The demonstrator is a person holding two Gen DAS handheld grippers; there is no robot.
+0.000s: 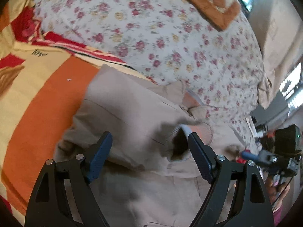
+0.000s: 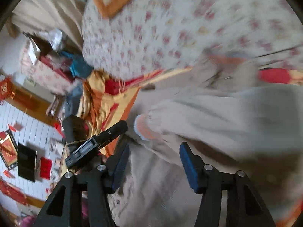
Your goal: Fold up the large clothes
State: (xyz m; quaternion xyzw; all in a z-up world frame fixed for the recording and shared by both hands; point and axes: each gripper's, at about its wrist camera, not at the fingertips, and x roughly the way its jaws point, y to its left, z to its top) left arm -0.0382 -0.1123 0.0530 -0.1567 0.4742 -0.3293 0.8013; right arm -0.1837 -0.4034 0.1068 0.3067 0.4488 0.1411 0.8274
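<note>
Floral quilt (image 1: 170,37) bulks just behind beige garment (image 1: 132,113); orange sheet (image 1: 43,104) left lies bare.

Left claw (image 1: 149,141) agape, right claw (image 2: 154,151) agape

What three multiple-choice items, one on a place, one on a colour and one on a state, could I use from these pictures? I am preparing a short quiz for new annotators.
1. Where does the beige garment lie?
A. On the orange and cream bedsheet, beside the floral quilt
B. In a basket
C. On a hanger

2. What colour are the finger pads of the left hand-held gripper?
A. Red
B. Blue
C. White

3. How does the right hand-held gripper stand?
A. Shut on the garment
B. Shut on the quilt
C. Open, jaws apart above the garment

Answers:
1 A, the garment spreads over the striped sheet next to the flowered quilt.
2 B, both pads show dark blue.
3 C, a wide gap shows between the fingers, with nothing clamped.
</note>
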